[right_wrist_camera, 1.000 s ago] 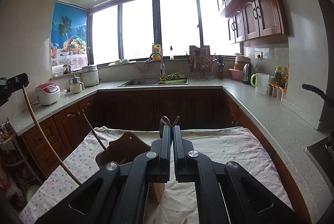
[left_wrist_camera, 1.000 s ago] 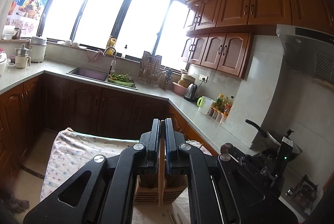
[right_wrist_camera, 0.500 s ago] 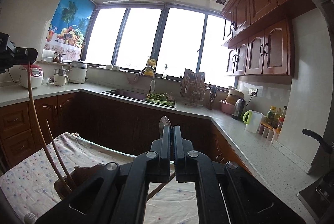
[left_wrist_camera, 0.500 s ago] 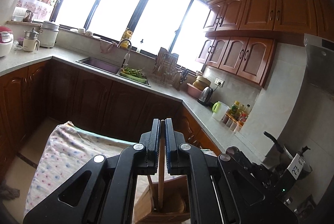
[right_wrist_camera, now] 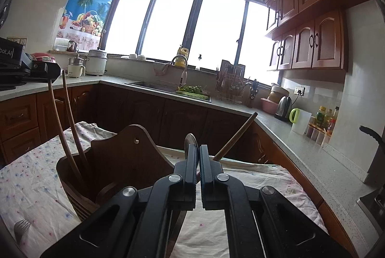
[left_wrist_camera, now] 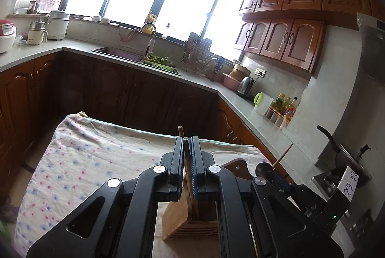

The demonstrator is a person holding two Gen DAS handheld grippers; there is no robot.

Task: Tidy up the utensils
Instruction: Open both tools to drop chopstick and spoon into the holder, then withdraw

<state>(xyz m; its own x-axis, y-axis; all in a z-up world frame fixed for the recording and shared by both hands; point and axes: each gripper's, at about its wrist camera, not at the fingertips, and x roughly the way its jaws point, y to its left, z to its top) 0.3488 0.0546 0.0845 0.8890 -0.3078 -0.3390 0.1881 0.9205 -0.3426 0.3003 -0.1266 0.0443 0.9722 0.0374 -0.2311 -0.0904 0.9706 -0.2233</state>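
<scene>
My left gripper is shut on a wooden chopstick whose lower end reaches into the wooden utensil holder below it. In the right wrist view my right gripper is shut on a metal spoon handle, just right of the dark wooden holder. Two chopsticks stand in that holder's left compartment, their tops under the left gripper body. A wooden-handled utensil leans out beyond my right gripper.
The holder stands on a table with a floral cloth. A metal fork lies on the cloth at lower left. Counters with a sink, kettle and bottles wrap around behind. A stove with a pan is at right.
Both cameras have tilted down toward the table. The chopstick in my left gripper now sits lower in the holder. My right gripper with the spoon has come closer to the holder.
</scene>
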